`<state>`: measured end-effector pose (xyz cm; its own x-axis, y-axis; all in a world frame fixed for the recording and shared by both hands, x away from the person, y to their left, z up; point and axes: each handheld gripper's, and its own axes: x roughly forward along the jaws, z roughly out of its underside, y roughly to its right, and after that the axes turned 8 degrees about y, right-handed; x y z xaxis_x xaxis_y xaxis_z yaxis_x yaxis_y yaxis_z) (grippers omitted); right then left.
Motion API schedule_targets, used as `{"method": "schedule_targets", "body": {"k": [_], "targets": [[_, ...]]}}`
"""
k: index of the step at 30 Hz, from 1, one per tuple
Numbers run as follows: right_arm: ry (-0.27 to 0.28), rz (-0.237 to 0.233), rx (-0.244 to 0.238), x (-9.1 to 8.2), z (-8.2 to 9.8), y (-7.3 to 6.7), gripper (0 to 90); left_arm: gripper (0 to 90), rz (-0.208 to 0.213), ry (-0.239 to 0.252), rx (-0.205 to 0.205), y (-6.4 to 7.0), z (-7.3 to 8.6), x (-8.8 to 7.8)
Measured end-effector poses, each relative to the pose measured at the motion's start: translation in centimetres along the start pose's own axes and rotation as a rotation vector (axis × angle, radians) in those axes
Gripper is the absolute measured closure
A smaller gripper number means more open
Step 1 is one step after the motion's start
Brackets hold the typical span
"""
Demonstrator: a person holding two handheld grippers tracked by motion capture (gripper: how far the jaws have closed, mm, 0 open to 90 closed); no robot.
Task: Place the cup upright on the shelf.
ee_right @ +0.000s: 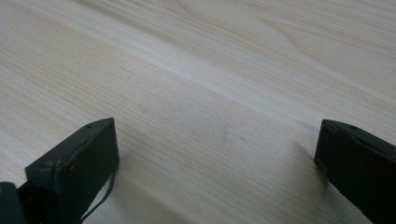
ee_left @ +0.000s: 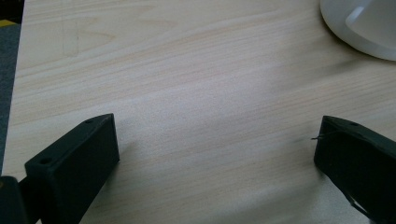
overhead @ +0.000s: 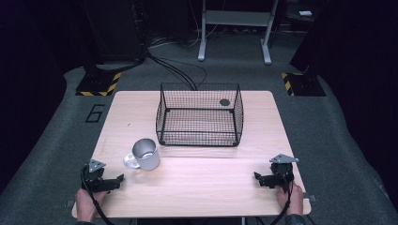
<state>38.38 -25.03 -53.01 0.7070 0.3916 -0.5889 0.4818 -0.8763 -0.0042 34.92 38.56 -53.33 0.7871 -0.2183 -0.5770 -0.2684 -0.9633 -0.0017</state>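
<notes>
High view: a light wooden table (overhead: 202,187) stands on grey carpet in a dark room. Near its far middle sits a black wire basket (overhead: 199,115), open at the top, with bare wood showing through its mesh floor. In front of the basket's left corner, apart from it, a metal mug (overhead: 144,153) stands upright with its handle turned toward the near left. At the near left corner of the table, a hand grips the left gripper (overhead: 117,180), which lies low over the wood and points to the right. The mug is the thing nearest to it, just beyond and to the right of its tips, not touching. At the near right corner, another hand grips the right gripper (overhead: 258,178), which points left toward the table's middle, well apart from the mug and the basket. A cable trails from each gripper toward the near edge.

Left gripper view: the two black jaws stand wide apart with bare wood between them and hold nothing. The pale rounded base of the mug (ee_left: 362,28) shows at the top right corner, beyond the jaws and clear of them.

Right gripper view: the two black jaws stand equally wide apart over bare wood grain, holding nothing.
</notes>
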Motion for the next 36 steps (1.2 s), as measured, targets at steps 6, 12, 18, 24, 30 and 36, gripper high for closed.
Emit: {"method": "schedule_targets", "body": {"k": [6,12,18,24,30,36], "targets": [[-0.004,-0.008,-0.007,0.0,0.0,0.1,0.0,0.1,0.019,-0.001,0.014,0.0,0.0,-0.1],[-0.003,-0.008,-0.005,0.0,0.0,0.1,0.0,0.2,0.066,0.007,0.025,-0.2,-0.1,-0.8],[-0.003,-0.007,-0.004,0.0,0.0,0.1,0.0,0.1,0.12,0.057,0.029,-0.6,-1.6,-2.8],[-0.003,-0.008,-0.006,0.0,0.0,0.1,0.0,0.0,0.192,0.122,0.039,-0.8,-3.9,-4.8],[-0.002,-0.009,-0.006,0.0,0.0,0.1,0.0,0.0,0.262,0.157,0.068,-0.3,-6.3,-5.6],[-0.002,-0.01,-0.006,0.0,0.0,0.1,0.0,0.0,0.318,0.16,0.13,1.0,-8.4,-4.9]]}}
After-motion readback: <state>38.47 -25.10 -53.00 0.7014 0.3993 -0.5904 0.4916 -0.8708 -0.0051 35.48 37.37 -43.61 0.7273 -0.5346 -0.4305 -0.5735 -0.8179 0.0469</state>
